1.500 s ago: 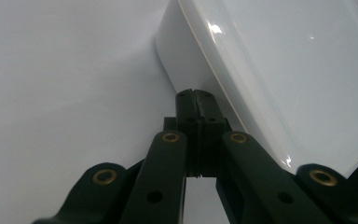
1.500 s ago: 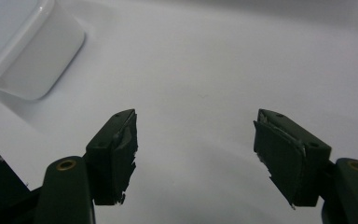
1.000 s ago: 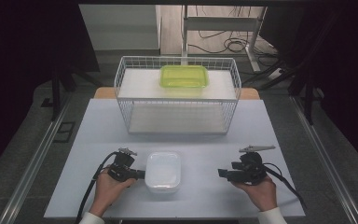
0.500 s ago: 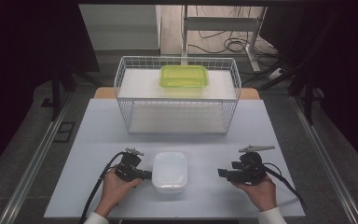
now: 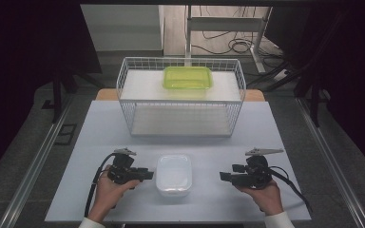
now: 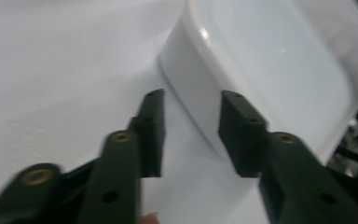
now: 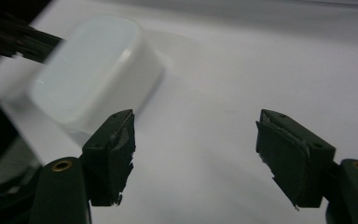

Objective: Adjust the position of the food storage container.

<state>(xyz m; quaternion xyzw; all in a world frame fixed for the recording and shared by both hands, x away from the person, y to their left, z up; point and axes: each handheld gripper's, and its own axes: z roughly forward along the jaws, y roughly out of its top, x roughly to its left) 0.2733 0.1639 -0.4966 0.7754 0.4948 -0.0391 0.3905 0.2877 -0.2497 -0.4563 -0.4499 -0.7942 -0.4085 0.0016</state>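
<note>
A white lidded plastic container (image 5: 174, 175) sits on the table near the front edge, between the two hands. My left gripper (image 5: 148, 175) lies level at its left side, pointing right. In the left gripper view its jaws (image 6: 191, 100) have just been opening. They stand apart at the container's (image 6: 270, 60) near wall and the pads do not press on it. My right gripper (image 5: 222, 176) points left, a hand's width from the container's right side. In the right gripper view its jaws (image 7: 196, 126) are wide open over bare table, with the container (image 7: 88, 70) farther off.
A white wire basket (image 5: 123, 90) stands at the back middle of the table. A green lidded container (image 5: 187, 77) rests on its far shelf. The white tabletop (image 5: 290, 142) spreads between basket and hands. Dark floor and metal rails (image 5: 33, 166) flank the table.
The left gripper and the white container have shifted a little to the right. The left jaws, shut before, now stand apart at the container's wall. The right hand has kept still.
</note>
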